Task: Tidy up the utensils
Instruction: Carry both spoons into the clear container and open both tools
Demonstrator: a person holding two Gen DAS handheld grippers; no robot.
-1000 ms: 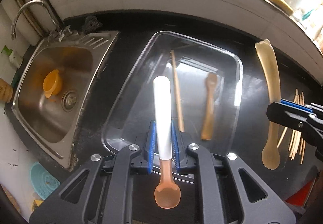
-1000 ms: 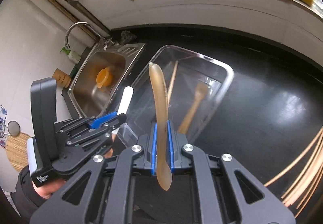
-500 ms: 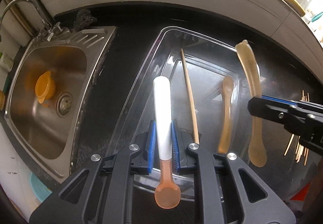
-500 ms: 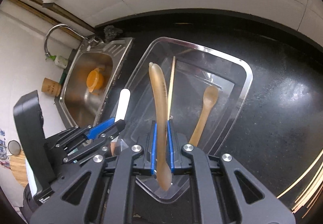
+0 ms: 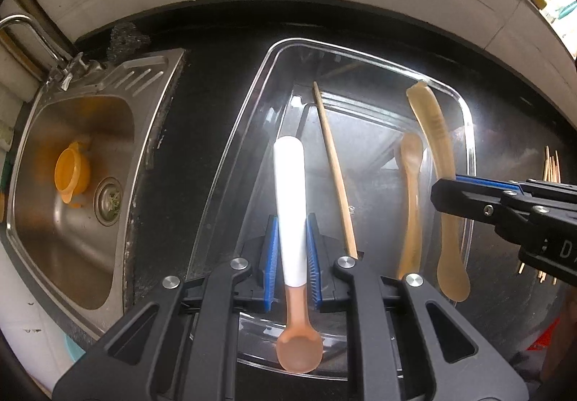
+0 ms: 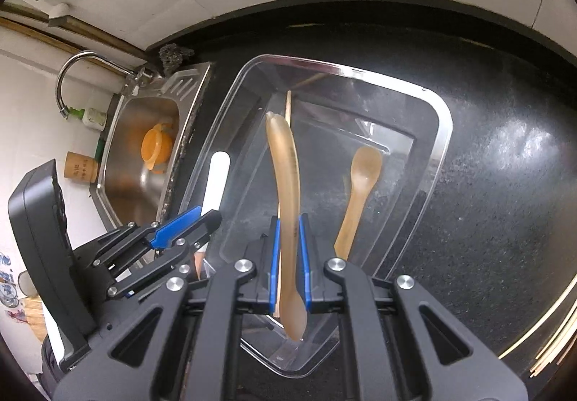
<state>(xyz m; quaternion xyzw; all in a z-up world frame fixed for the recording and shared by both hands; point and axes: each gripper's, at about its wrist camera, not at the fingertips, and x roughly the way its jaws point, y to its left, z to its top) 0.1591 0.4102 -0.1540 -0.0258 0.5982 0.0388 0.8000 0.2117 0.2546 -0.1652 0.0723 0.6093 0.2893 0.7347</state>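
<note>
A clear plastic bin [image 5: 360, 49] stands on the black counter, and a wooden chopstick [image 5: 333, 162] and a tan spoon [image 5: 411, 184] lie inside it. My left gripper [image 5: 291, 224] is shut on a white-handled spoon [image 5: 290, 184] with a pink bowl, held above the bin's left half. My right gripper [image 6: 288, 231] is shut on a long translucent tan spoon [image 6: 285, 162] over the bin [image 6: 443, 134]. In the left wrist view the right gripper [image 5: 454, 191] hangs above the bin's right side. The right wrist view has the left gripper [image 6: 202, 220] at the bin's left rim.
A steel sink [image 5: 83, 220] with an orange cup [image 5: 72, 171] and a faucet [image 5: 29, 25] lies left of the bin. Several loose chopsticks [image 6: 551, 339] lie on the counter at the right. A dark scrubber [image 5: 126, 40] sits by the back wall.
Both grippers have sunk toward the bin, each keeping its spoon. The right gripper's tan spoon has come from outside the bin's right edge to above its right side.
</note>
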